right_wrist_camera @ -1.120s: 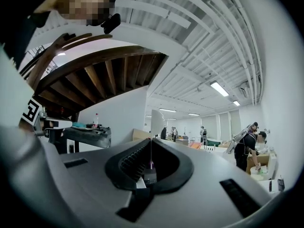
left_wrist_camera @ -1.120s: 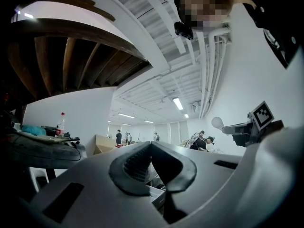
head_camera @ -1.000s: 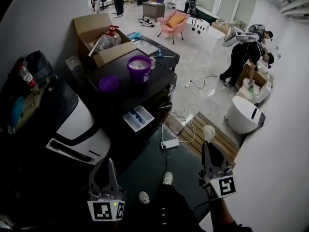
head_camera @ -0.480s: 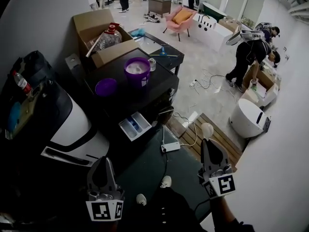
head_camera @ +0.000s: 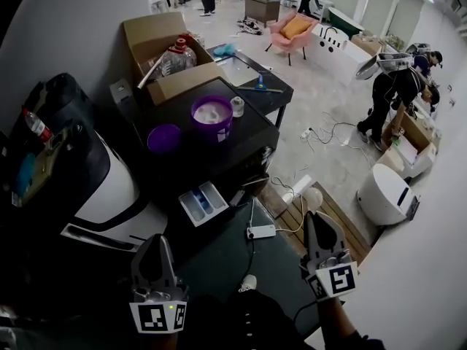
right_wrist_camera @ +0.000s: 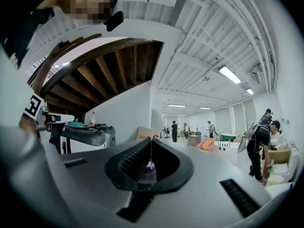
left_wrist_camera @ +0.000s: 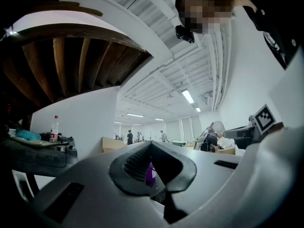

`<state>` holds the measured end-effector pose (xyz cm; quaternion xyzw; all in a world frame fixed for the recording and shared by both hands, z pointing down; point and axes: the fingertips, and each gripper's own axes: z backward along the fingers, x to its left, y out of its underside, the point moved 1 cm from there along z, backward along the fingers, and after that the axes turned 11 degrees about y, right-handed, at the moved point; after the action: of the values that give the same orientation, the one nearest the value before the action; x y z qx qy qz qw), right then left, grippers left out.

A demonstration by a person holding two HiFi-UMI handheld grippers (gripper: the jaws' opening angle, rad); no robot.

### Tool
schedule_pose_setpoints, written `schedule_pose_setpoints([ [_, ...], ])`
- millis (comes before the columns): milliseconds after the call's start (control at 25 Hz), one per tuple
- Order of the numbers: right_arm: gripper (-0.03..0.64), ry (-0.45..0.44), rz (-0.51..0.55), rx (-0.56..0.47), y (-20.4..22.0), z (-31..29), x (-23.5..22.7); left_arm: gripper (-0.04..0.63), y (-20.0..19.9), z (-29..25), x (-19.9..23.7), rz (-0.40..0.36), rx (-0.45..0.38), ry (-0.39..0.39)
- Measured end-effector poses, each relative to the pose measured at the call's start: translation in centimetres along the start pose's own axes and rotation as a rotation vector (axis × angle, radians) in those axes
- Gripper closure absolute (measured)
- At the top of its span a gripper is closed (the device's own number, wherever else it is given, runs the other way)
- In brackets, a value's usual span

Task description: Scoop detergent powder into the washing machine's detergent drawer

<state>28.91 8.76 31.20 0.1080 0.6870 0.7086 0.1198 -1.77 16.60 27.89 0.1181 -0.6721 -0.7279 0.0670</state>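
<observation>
Two claws here, the left claw (head_camera: 156, 243) and right claw (head_camera: 316, 223), both held low near the person's body. Each has its jaws pressed together with nothing in them. Both are well apart from the washer (head_camera: 232, 146).

On the washer's black top I count one purple tub (head_camera: 211, 128) with white powder in it, one purple lid (head_camera: 164, 138) lying just beside it, and one small white cup-like thing (head_camera: 237, 106) on the tub's other side. One drawer (head_camera: 202, 203) sticks out of the washer's front, white with a blue section.

Behind that is one open cardboard box (head_camera: 155, 39) with one clear jug (head_camera: 177, 58) in it, red cap. One pink armchair (head_camera: 294, 28) stands further back and one white power strip (head_camera: 260, 232) lies on the floor. One person (head_camera: 390, 86) is bent over on the right, and there are a few more far back.

The only print I can make out is the square black-and-white marker on each claw's cube. There's one red-capped bottle (head_camera: 38, 126) on the left, label too small to read
</observation>
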Motion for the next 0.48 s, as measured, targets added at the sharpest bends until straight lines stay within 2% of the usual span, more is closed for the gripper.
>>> schedule_pose_setpoints([
  [240,0.583,-0.047,-0.011,0.015,1.1,-2.7,-0.3,0.581,0.7,-1.5,-0.2,-0.009,0.016,-0.042],
  [480,0.583,-0.051,-0.013,0.023,1.0,-5.5,0.2,0.581,1.1,-3.7,1.2,-0.012,0.019,-0.033],
])
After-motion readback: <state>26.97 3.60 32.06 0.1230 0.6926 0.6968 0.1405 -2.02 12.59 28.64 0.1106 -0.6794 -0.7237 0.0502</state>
